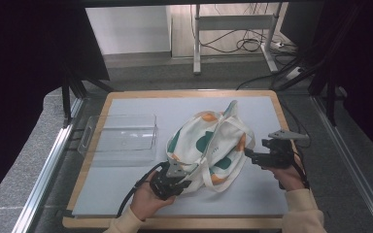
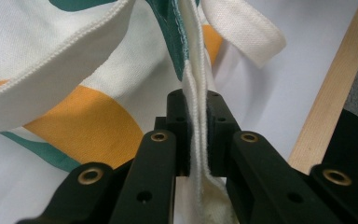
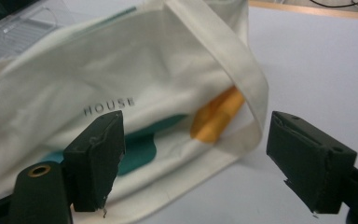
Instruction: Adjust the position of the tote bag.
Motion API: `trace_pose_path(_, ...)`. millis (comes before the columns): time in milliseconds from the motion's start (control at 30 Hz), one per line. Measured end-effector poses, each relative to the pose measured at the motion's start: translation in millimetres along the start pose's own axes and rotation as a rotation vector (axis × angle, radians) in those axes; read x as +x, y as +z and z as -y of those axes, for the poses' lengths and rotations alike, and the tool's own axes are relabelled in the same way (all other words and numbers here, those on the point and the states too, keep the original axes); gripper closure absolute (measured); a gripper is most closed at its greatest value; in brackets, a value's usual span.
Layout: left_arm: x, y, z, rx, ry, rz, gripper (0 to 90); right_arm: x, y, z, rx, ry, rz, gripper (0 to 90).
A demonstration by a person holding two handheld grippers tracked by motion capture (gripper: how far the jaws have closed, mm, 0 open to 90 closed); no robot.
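A white cloth tote bag (image 1: pixel 209 145) with green and orange patches lies in the middle of the table mat, its handles looped over it. My left gripper (image 1: pixel 187 175) is at the bag's near left corner, shut on the bag's seam edge (image 2: pixel 196 93), which runs up between the two pads. My right gripper (image 1: pixel 249 154) hovers just right of the bag, open, with nothing between its pads (image 3: pixel 98 158). In the right gripper view the bag (image 3: pixel 121 84) shows the word HOUSE and a handle strap (image 3: pixel 242 65) curves in front of the jaws.
A clear plastic bin (image 1: pixel 121 138) stands on the mat to the left of the bag. The wooden table edge (image 1: pixel 175 224) runs along the near side. Metal rails (image 1: pixel 43 174) flank the table, with cables (image 1: pixel 247 43) on the floor behind.
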State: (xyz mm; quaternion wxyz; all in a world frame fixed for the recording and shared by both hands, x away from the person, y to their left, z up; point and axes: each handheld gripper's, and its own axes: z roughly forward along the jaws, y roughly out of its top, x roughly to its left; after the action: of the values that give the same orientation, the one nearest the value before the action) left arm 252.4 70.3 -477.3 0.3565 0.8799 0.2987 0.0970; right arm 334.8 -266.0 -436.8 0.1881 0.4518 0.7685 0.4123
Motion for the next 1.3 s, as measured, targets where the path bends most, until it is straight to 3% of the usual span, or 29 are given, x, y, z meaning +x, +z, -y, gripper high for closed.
trace_pose_path(433,0.3,0.8,0.1,0.001,0.003,0.001,83.4,1.8,15.6,-46.4,-0.011,0.017,-0.008,19.4)
trace_pose_path(833,-0.1,1.2,0.6,-0.007,-0.008,0.002,83.4,-9.4,37.7,-67.1,0.007,0.048,0.014,19.5)
trace_pose_path(1300,0.2,1.4,0.9,-0.005,-0.005,0.002,83.5,-10.3,65.7,-88.8,0.043,0.058,0.029,19.3)
